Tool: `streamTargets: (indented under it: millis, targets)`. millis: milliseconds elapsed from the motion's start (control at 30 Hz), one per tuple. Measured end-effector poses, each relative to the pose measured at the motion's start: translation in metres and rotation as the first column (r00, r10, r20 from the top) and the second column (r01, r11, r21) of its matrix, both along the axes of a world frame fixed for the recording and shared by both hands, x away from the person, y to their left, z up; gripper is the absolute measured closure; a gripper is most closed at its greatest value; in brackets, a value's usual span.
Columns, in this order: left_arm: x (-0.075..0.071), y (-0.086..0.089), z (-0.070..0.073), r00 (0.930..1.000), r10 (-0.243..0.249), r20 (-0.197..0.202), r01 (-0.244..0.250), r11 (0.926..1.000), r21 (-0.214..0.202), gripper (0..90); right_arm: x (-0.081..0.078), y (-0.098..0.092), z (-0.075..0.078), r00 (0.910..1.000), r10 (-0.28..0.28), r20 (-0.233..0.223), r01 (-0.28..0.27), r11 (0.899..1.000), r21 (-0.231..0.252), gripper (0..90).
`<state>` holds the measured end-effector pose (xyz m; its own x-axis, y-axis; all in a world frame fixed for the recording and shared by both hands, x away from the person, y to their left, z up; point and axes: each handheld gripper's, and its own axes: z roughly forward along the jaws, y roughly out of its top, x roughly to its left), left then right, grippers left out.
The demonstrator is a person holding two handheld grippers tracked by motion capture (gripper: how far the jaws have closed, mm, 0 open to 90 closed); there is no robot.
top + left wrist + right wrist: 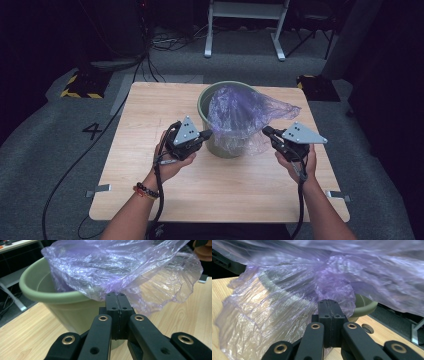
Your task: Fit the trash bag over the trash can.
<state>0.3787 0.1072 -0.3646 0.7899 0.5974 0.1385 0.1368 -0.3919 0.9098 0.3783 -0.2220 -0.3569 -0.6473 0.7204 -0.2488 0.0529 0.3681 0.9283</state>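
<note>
At mid-desk, toward the far edge, a green bin (220, 142) stands upright, with a purple plastic bag (245, 112) bunched in its mouth and spilling over the near and right side of the rim. Bag not yet seated; loose film hangs down the bin's near wall to the desk (150, 115).

My left gripper (206, 135) is at the bin's near-left side. In the left gripper view its jaws are fully together, tips right at the bag's lower hem; the film looks pinched between them, though the pinch itself is too thin to see for sure.

My right gripper (265, 131) is at the near-right side, jaws likewise pressed flat together, tips buried in the crumpled film in the right gripper view. I read that as a hold on the bag's edge too.

Step in hand, as I judge it: lining the bin, both edges of the bag taken, opening not yet spread.

Next move calls for pulling the two held edges apart and out, then down over the rim, without tearing the thin film or tipping the light bin.
</note>
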Motion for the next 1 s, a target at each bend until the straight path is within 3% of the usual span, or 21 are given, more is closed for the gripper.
streamTargets:
  millis: [500, 700, 767, 867, 933, 1000]
  targets:
    - [0.013, 0.016, -0.017, 0.9974, 0.047, -0.054, -0.047, 0.9989, 0.005, 90.0, 0.024, -0.021, -0.014, 0.9949, -0.085, -0.054, 0.087, 0.996, 0.037, 90.0]
    - [0.023, 0.023, -0.026, 0.9927, 0.092, -0.077, -0.094, 0.9953, -0.022, 89.7, 0.036, -0.025, -0.019, 0.9921, -0.103, -0.072, 0.105, 0.994, 0.023, 90.0]
    - [0.024, 0.026, -0.029, 0.9911, 0.107, -0.08, -0.111, 0.9925, -0.052, 85.7, 0.038, -0.025, -0.02, 0.9924, -0.096, -0.077, 0.097, 0.995, 0.014, 90.0]
    - [0.026, 0.03, -0.032, 0.9874, 0.132, -0.088, -0.136, 0.9899, -0.041, 78.0, 0.038, -0.024, -0.02, 0.9926, -0.1, -0.068, 0.1, 0.995, 0.002, 90.0]
    - [0.024, 0.032, -0.033, 0.9854, 0.144, -0.09, -0.149, 0.9878, -0.046, 64.8, 0.038, -0.025, -0.021, 0.9922, -0.103, -0.071, 0.103, 0.995, 0.008, 90.0]
    - [0.019, 0.035, -0.031, 0.9866, 0.142, -0.08, -0.148, 0.9861, -0.076, 47.9, 0.038, -0.026, -0.021, 0.9923, -0.103, -0.07, 0.104, 0.995, 0.014, 90.0]
